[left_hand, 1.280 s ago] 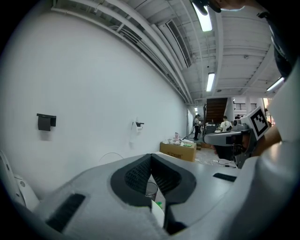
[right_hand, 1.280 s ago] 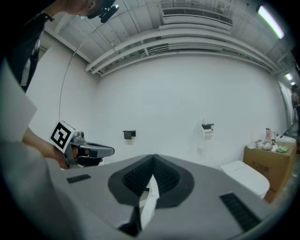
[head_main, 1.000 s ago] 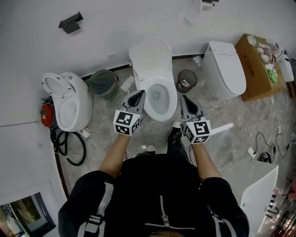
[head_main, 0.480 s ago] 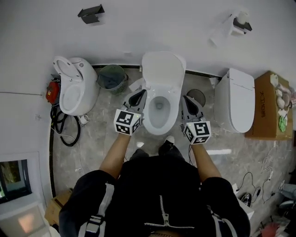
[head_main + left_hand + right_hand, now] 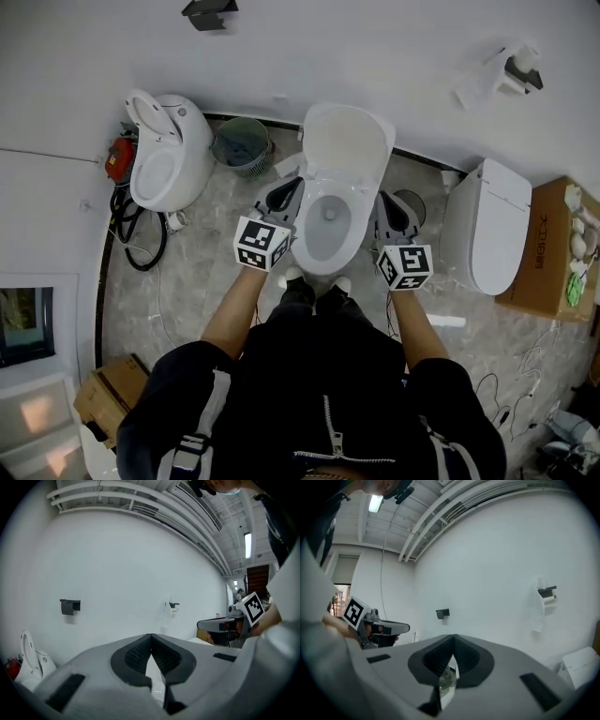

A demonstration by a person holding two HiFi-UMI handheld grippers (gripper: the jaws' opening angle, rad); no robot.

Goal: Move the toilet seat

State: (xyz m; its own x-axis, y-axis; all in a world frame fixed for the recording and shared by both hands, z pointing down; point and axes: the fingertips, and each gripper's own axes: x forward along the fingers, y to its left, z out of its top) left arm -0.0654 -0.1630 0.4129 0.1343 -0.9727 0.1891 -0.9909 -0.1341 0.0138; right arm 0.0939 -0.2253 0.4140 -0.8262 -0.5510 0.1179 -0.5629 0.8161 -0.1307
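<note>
Middle toilet (image 5: 330, 246): glossy white ceramic with an oval bowl, standing between the 2 grippers against the far wall. Its rounded lid (image 5: 345, 141) is raised. The toilet seat (image 5: 357, 225) reads as the smooth white ring on the bowl, though seat and rim are hard to separate from above.

Left gripper (image 5: 287, 190) (image 5: 151, 636): grey plastic with ribbed black pads, clenched tip to tip on nothing, just left of the bowl. Only a white sliver of toilet shows behind the pads. Right gripper (image 5: 388, 201) (image 5: 453, 637) is likewise closed and empty, just right of the bowl, with a marker cube on each.

Floor (image 5: 206, 262) is grey veined marble. Far left is a second white toilet (image 5: 169, 159) with its seat up. A closed boxy white toilet (image 5: 492, 225) stands on the right. A green slatted bin (image 5: 239, 145) sits by the wall between the left and middle toilets. A dark mesh bin (image 5: 410, 199) is half hidden behind the right gripper. Brown cardboard box (image 5: 548, 253) is cut off at the right edge. The person's dark jacket covers the near floor, shoes barely showing.
</note>
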